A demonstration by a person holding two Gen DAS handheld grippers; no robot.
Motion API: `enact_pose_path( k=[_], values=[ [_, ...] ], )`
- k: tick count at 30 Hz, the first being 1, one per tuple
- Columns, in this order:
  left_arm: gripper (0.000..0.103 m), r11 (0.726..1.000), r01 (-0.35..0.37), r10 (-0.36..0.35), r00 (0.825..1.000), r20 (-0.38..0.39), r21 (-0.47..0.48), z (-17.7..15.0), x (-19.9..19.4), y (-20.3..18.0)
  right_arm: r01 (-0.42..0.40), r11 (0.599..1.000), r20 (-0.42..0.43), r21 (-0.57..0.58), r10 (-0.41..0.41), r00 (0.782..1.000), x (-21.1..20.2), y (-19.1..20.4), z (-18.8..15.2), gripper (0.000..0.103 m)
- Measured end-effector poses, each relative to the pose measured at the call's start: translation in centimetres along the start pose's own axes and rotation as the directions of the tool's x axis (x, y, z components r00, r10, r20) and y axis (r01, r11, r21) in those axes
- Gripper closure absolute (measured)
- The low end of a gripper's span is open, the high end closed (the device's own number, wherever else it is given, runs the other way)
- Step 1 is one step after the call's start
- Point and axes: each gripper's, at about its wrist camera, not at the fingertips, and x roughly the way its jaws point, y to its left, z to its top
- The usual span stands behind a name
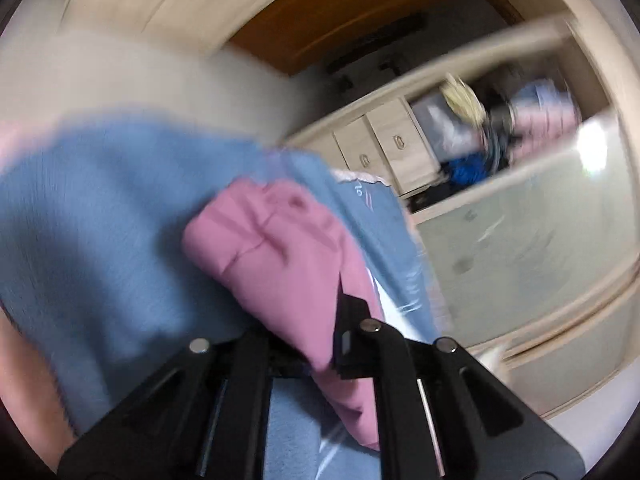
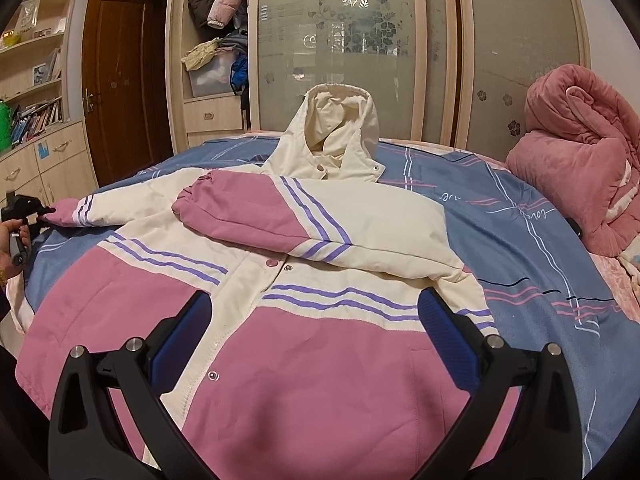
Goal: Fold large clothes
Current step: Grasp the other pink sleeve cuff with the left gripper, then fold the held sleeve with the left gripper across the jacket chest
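A large hooded jacket [image 2: 280, 280], cream and pink with purple stripes, lies front up on the bed [image 2: 540, 280]. Its right sleeve [image 2: 260, 216] is folded across the chest. My left gripper [image 2: 28, 216] is shut on the pink cuff of the other sleeve [image 1: 280, 248] at the bed's left edge; the left wrist view is blurred. My right gripper [image 2: 316, 328] is open and empty, hovering above the jacket's lower front. The hood [image 2: 340, 128] points toward the wardrobe.
A rolled pink quilt [image 2: 576, 160] sits at the bed's right side. A frosted sliding-door wardrobe [image 2: 400, 40] stands behind the bed, with an open section full of clothes [image 2: 216, 52]. A brown door [image 2: 120, 80] and bookshelves [image 2: 36, 100] are at left.
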Motion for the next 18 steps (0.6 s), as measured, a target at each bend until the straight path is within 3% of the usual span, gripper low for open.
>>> enact_pose_path(
  k=[1, 3, 6, 7, 10, 14, 16, 17, 18],
  values=[
    [0.096, 0.994, -0.022, 0.018, 0.999, 0.034, 0.107, -0.2, -0.6, -2.4, -0.005, 1.000, 0.004, 0.005, 0.005, 1.000, -0.1, -0.1, 0.1, 0.001],
    [0.096, 0.941, -0.061, 0.023, 0.993, 0.118, 0.332, -1.7, -1.8, -9.2, -0.009, 1.000, 0.010, 0.011, 0.009, 1.000, -0.1, 0.0, 0.4, 0.001],
    [0.096, 0.830, -0.059, -0.023, 0.990, 0.141, 0.555, -5.3, -2.1, -17.9, -0.017, 1.000, 0.012, 0.021, 0.017, 1.000, 0.2, 0.0, 0.6, 0.001],
    [0.096, 0.770, -0.024, -0.060, 0.992, 0.111, 0.638, -7.4, -1.8, -21.7, -0.020, 1.000, 0.011, 0.022, 0.020, 1.000, 0.3, 0.0, 0.7, 0.001],
    [0.095, 0.644, 0.072, -0.098, 0.995, -0.010, 0.761, -13.2, -0.6, -28.5, -0.027, 0.999, 0.007, 0.025, 0.027, 1.000, 0.6, 0.2, 0.8, 0.001],
    [0.082, 0.531, 0.192, -0.076, 0.981, -0.180, 0.825, -21.4, 2.9, -32.9, -0.036, 0.999, 0.004, 0.035, 0.035, 0.999, 0.8, 0.3, 0.9, 0.001],
    [0.073, 0.483, 0.238, -0.048, 0.968, -0.246, 0.843, -25.3, 4.8, -33.0, -0.041, 0.998, 0.004, 0.041, 0.041, 0.999, 0.8, 0.3, 0.9, 0.001],
    [0.062, 0.470, 0.251, -0.027, 0.962, -0.270, 0.846, -26.5, 5.7, -32.7, -0.042, 0.998, 0.003, 0.043, 0.042, 0.999, 0.8, 0.2, 0.9, 0.001],
    [0.038, 0.465, 0.269, 0.000, 0.953, -0.304, 0.843, -28.0, 6.7, -32.1, -0.044, 0.998, 0.001, 0.044, 0.044, 0.999, 0.8, 0.2, 0.9, 0.001]
  ],
)
